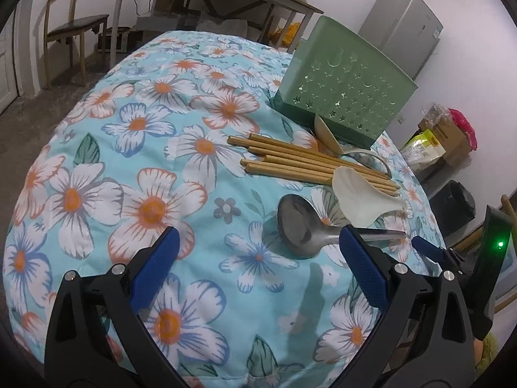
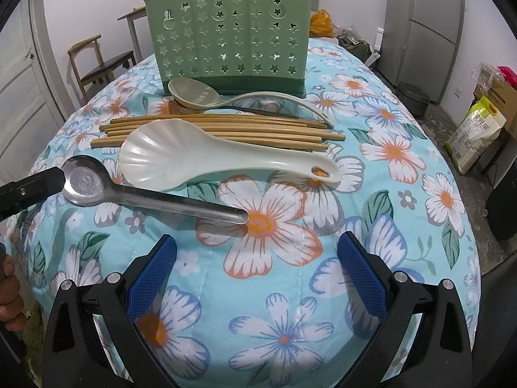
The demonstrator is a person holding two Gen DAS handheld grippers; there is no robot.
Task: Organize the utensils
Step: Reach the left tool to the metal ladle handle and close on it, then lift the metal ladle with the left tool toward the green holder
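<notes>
We judge that nothing has been sorted yet and we are at the first pick. Our left gripper (image 1: 257,245) hangs spread wide over the flowered blue tablecloth (image 1: 135,148), its right finger close beside the neck of the steel spoon (image 2: 135,190); whether it touches, we cannot tell. Our right gripper (image 2: 257,252) is likewise spread, holding nothing, with the steel spoon's handle tip at its 12 o'clock.

Beyond that spoon, toward 12 o'clock, lie the white scalloped plastic rice paddle (image 2: 200,160), the bundle of bamboo chopsticks (image 2: 226,134) and the beige plastic ladle (image 2: 206,97), then the upright green star-pierced plastic utensil holder (image 2: 229,42). We cannot see into its top.

Next, one gripper should close across the steel handle, lift, and drop it into the holder.
</notes>
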